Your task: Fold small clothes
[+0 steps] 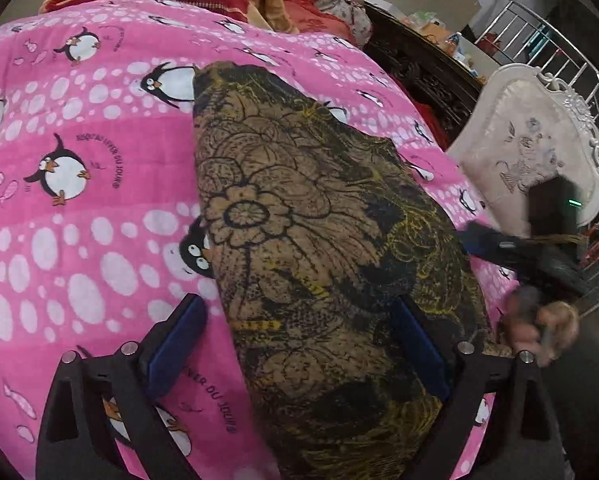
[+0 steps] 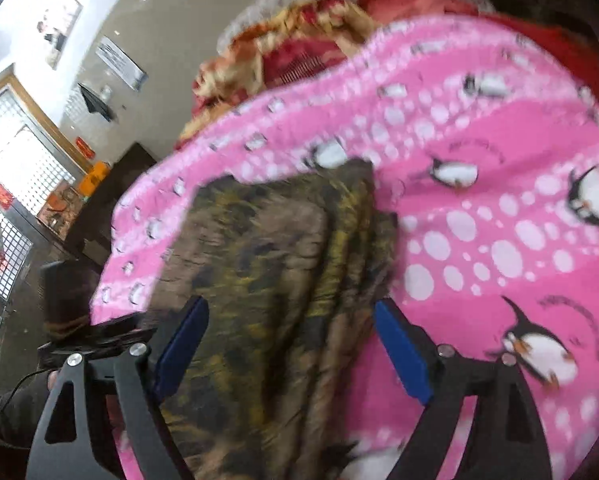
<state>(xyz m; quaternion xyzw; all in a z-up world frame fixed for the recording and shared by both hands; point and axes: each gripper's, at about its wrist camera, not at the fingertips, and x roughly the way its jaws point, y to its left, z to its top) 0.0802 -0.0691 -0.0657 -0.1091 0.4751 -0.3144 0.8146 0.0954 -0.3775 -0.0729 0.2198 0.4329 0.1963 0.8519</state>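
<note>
Lying on: brown floral garment (image 1: 299,240) spread over pink penguin blanket (image 1: 79,140)
Hovering left gripper (image 1: 299,344): jaws spread wide, gripping nothing
Hovering right gripper (image 2: 291,344): jaws spread wide, gripping nothing

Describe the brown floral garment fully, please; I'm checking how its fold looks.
The brown floral garment is thin tan cloth printed with black flower outlines and yellow lines. It lies folded into a long strip on the pink penguin blanket, layered edges showing in the right wrist view. Both grippers stand open above it; neither pinches it.
</note>
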